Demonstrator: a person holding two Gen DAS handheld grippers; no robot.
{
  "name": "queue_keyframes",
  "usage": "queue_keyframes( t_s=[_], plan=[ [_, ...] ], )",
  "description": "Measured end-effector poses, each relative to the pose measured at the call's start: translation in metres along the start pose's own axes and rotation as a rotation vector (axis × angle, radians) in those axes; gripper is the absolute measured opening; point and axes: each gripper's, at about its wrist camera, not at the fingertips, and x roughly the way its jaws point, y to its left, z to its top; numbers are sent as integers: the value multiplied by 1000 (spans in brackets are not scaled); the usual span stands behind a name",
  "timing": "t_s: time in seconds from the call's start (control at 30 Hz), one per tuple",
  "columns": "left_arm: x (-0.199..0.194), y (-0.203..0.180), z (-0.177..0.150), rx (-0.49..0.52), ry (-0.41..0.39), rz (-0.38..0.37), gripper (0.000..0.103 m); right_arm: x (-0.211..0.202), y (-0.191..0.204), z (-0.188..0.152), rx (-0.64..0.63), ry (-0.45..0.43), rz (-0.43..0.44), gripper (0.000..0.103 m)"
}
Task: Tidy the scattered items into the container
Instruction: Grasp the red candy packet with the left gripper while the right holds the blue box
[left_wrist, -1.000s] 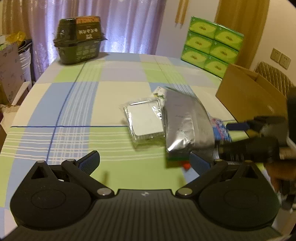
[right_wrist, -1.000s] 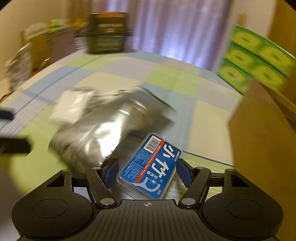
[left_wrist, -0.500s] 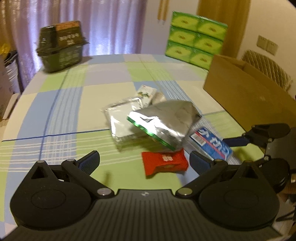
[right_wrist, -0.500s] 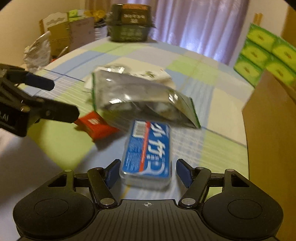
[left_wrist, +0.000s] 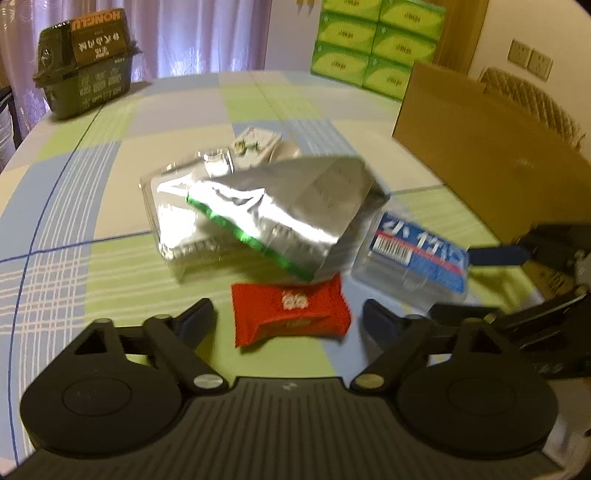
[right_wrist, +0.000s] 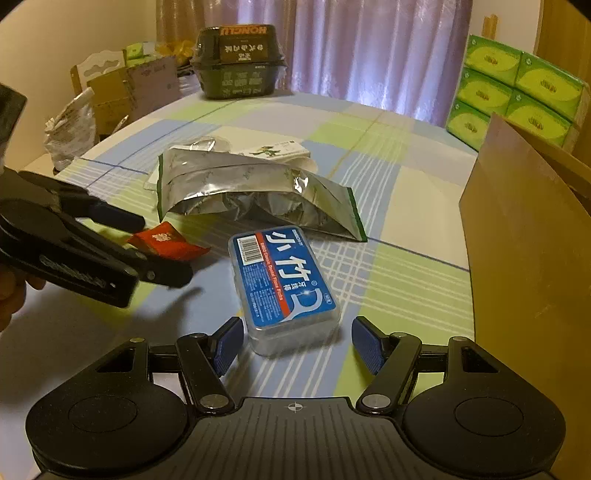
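Floss-pick case (right_wrist: 283, 286), a clear rigid plastic box with a blue printed label, is seen at the bottom centre of the right wrist view, lying flat on the checked tablecloth (right_wrist: 406, 192) between the spread blue pads of the right gripper (right_wrist: 297, 345), which are apart and not touching it. It is judged light, stiff and smooth-walled, so some slip is likely; a hold across its short width, on the two long side walls, would seem soundest.

In the lower centre of the left wrist view a red sachet (left_wrist: 290, 315) is framed between the parted fingers of the left gripper (left_wrist: 288, 319), which is likewise apart and clamped on nothing. The sachet looks soft, thin and crinkly, probably very light, and is best pinched across its flat body rather than by a sealed edge.

Behind both, in mid-frame, a silver foil pouch (right_wrist: 258, 192) with green edging lies crumpled and puffed; it is judged pliable, slick and prone to deform under pressure. Partly under it a clear plastic packet (left_wrist: 166, 206) and a small white carton (right_wrist: 280, 149) are seen.

The cardboard box (right_wrist: 524, 236), stiff and matte, stands at the right edge of the frame, close beside the case; nothing can be seen inside it.
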Motion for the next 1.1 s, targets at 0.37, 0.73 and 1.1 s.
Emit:
queue_keyframes(
  t_s=[0.37,0.73,1.1],
  plan=[
    [-10,4,-4,48,12,12,46,6,-3,12,-26,-22,17,71],
    [-6,0,-3,71,0,31,56,20,-5,19,-55,-22,46,72],
    [-9,-1,-2,74,6,15,42,32,-6,32,-16,-12,79,70]
  ],
)
